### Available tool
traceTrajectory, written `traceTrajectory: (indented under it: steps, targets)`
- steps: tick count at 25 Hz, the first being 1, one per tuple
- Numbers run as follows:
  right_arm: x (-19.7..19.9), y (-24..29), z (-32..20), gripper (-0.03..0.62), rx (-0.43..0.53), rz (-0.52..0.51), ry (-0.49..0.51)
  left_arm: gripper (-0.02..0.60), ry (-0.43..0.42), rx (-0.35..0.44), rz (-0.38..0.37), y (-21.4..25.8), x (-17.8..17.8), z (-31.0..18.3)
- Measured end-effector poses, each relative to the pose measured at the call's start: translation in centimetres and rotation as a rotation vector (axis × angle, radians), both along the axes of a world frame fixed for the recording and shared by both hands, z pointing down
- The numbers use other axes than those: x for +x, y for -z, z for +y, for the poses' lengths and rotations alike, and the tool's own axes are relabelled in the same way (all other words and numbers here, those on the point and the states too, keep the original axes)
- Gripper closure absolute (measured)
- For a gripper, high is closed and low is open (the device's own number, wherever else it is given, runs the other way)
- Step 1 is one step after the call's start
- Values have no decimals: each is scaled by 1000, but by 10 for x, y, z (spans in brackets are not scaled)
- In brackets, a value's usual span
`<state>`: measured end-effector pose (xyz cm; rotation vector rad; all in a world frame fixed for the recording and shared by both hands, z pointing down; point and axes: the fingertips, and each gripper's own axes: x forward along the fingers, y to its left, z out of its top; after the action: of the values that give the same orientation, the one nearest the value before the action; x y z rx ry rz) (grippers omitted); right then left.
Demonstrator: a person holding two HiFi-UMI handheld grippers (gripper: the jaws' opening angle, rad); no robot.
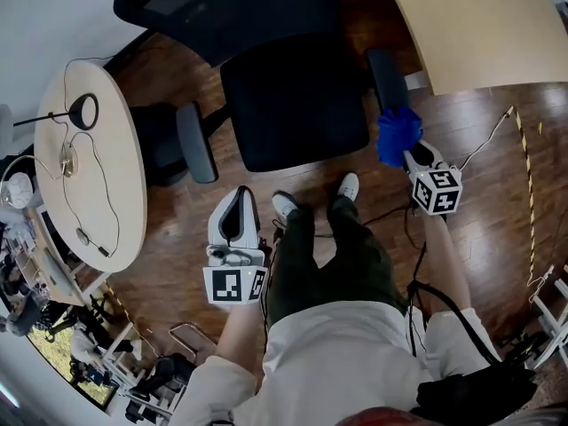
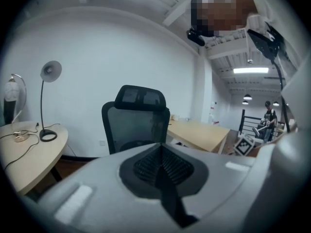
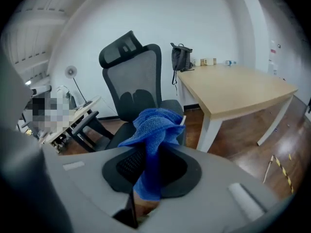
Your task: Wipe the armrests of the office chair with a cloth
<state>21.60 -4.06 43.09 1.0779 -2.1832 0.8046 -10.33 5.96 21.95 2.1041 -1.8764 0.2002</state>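
Your right gripper (image 1: 413,156) grips a blue cloth (image 1: 397,133) at the front end of the chair (image 1: 293,105) armrest (image 1: 386,76); your left gripper (image 1: 236,204) hangs clenched and empty.

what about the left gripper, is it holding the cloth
No, the left gripper has its jaws closed together with nothing between them; the blue cloth is clamped in the right gripper.

L hand-held gripper (image 2: 161,163), jaws together

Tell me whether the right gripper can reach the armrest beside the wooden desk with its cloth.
Probably yes: the right gripper holds the blue cloth right by that armrest, with nothing between them.
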Motion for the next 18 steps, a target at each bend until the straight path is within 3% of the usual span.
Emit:
traceTrajectory:
  steps: [2, 4, 7, 11, 14, 18]
  targets:
    - [-11, 11, 23, 525, 32, -48, 28, 591, 19, 1, 6, -7, -10, 1]
    - [-50, 35, 36, 525, 102, -128, 119, 589, 43, 10, 12, -14, -26, 4]
    - [-144, 82, 53, 523, 200, -274, 297, 589, 117, 37, 15, -17, -65, 22]
    - [-293, 123, 110, 523, 224, -489, 485, 589, 239, 38, -28, -25, -138, 80]
    - [-394, 113, 170, 523, 237, -562, 547, 589, 282, 39, -48, -40, -202, 121]
    - [-501, 64, 255, 523, 194, -562, 623, 589, 350, 28, -39, -73, -277, 177]
